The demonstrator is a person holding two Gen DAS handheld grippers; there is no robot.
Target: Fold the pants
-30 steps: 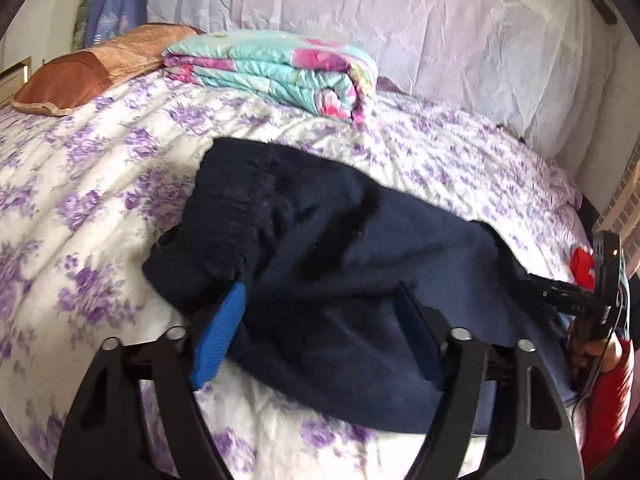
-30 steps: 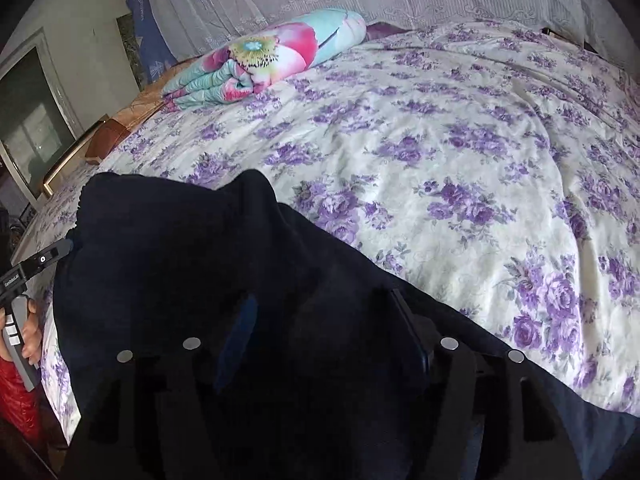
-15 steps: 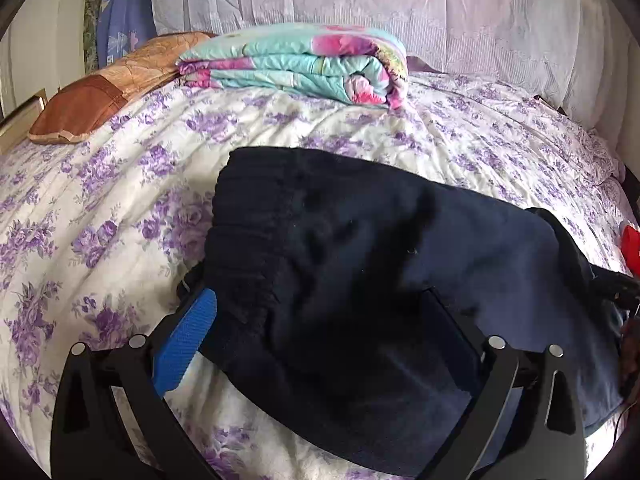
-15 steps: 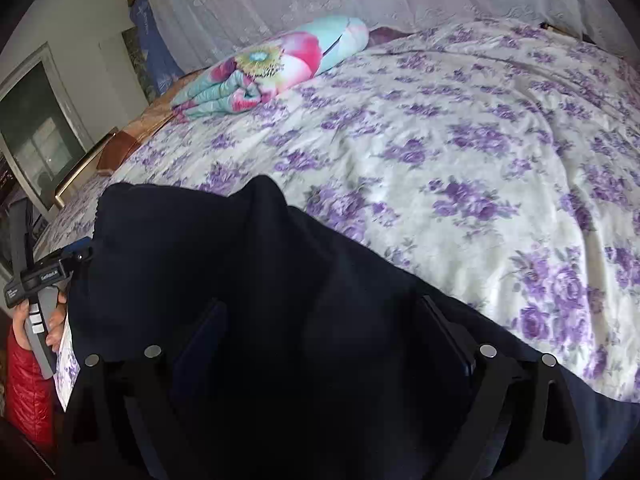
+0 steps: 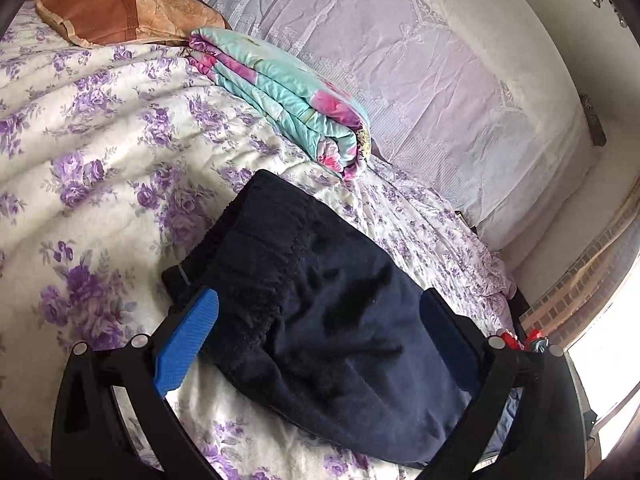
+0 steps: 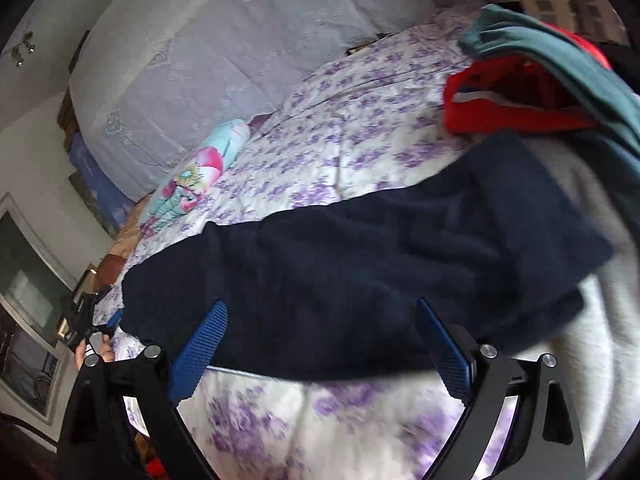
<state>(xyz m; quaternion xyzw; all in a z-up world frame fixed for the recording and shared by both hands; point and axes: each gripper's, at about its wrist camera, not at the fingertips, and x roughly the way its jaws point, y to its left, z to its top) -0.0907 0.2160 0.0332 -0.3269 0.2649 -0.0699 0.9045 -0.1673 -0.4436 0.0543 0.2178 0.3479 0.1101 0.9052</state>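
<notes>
Pants (image 5: 332, 312), dark navy, lie on the floral bedspread (image 5: 100, 160) as a long folded strip, waistband end toward the rolled quilt (image 5: 280, 96). In the left wrist view, the left gripper (image 5: 320, 348) stands released, its blue pads wide apart and straddling the waistband end, pressing nothing. In the right wrist view, the right gripper (image 6: 320, 344) is likewise spread wide over the pants, away from the quilt, holding nothing. Judgement: the lengthwise fold appears done; the crosswise folds remain.
</notes>
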